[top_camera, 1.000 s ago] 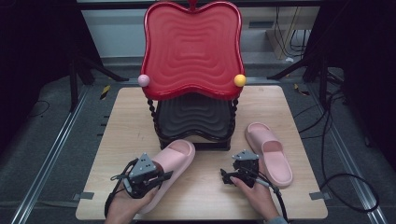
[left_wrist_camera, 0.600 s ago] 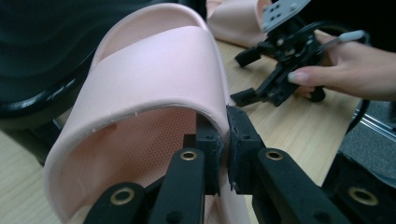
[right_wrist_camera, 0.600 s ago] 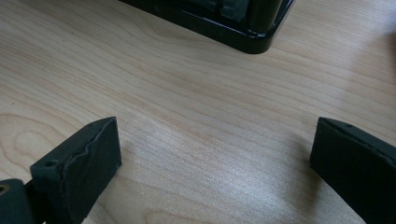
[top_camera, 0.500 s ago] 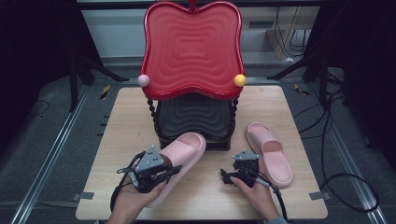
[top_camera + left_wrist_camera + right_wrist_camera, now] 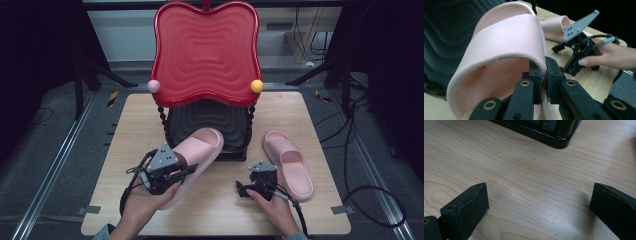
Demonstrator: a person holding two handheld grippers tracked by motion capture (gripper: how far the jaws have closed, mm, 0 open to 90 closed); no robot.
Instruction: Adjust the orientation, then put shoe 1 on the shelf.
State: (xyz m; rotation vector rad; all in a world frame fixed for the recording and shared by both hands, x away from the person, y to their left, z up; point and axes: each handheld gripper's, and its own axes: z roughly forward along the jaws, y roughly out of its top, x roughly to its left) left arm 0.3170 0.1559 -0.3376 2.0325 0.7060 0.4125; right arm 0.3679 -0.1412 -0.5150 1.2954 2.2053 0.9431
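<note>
- A lab or test rig, not a home: a bare wooden table (image 5: 300, 107) at frame centre stands on grey floor between metal rails (image 5: 47, 172).
- Black curtains at both sides; loose cables (image 5: 360, 150) at right; tape marks at the table's lower corners.

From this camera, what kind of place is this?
Probably a lab or studio for recording handling tasks, not a home: a wooden table on a dark floor, metal rails beside it, loose cables, and dark stands behind.
</note>
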